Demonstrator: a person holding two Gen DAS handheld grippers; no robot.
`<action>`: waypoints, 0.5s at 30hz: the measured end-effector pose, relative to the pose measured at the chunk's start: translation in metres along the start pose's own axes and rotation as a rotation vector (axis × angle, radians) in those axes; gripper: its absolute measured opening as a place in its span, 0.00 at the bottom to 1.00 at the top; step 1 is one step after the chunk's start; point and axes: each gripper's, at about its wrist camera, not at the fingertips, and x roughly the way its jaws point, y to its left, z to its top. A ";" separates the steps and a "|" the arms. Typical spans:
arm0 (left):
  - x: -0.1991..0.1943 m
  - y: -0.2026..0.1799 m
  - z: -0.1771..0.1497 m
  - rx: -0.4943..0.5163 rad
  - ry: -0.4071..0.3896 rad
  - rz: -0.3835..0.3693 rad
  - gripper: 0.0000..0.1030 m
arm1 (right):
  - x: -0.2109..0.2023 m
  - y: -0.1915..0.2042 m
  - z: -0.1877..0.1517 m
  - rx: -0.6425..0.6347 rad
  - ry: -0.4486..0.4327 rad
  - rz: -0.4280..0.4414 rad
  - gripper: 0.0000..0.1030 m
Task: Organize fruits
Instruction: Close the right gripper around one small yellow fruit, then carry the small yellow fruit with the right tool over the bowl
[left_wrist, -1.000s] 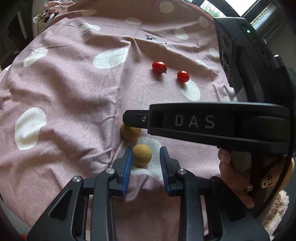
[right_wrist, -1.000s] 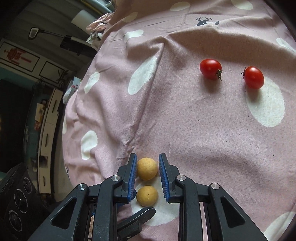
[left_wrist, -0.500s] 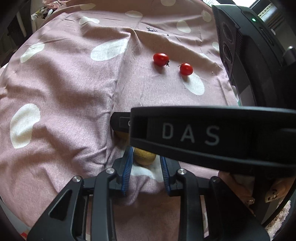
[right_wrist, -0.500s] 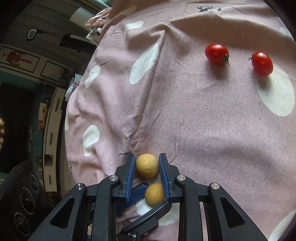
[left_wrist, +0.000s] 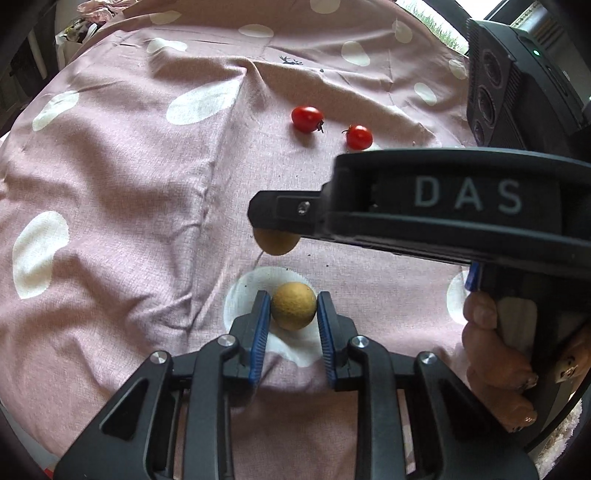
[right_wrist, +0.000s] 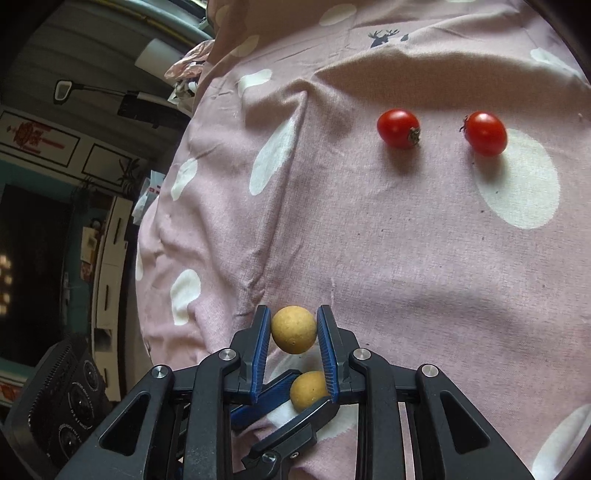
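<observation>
— While both grippers point down at the bed, look at the left gripper (left_wrist: 293, 308): its blue pads are pressed on either side of a round tan fruit (left_wrist: 293, 305), right over a white spot on the pink spotted sheet (left_wrist: 110, 177).

— Is it off the cloth?

— Hard to say from here; it sits at least very close to the sheet. The jaws are drawn in as far as the fruit allows.

— And the other one?

— The right gripper (right_wrist: 293, 330) has the second tan fruit (right_wrist: 293, 329) clamped between its pads in just the same way, jaws closed tight onto it. From the left side you only see the underside of that fruit peeking below the black finger marked DAS (left_wrist: 469, 194). A hand (left_wrist: 495, 362) is wrapped round that gripper's handle.

— So the two grippers are close together?

— Very. The right one crosses in front of the left, and the two tan fruits sit near each other, one ahead of the other.

— What about the red ones?

— Two cherry tomatoes, the left tomato (right_wrist: 398, 128) and the right tomato (right_wrist: 485, 133), lie side by side further up the sheet, apart from each other and well clear of both grippers. The right one rests at the edge of a big white spot.
</observation>
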 end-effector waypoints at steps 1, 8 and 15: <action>-0.002 -0.002 0.000 0.005 -0.011 0.003 0.25 | -0.005 -0.002 -0.001 0.006 -0.017 -0.006 0.26; -0.025 -0.020 -0.001 0.042 -0.114 -0.015 0.25 | -0.045 -0.010 -0.003 0.042 -0.137 -0.024 0.26; -0.047 -0.048 0.005 0.095 -0.218 -0.018 0.25 | -0.095 -0.019 -0.011 0.082 -0.287 -0.042 0.26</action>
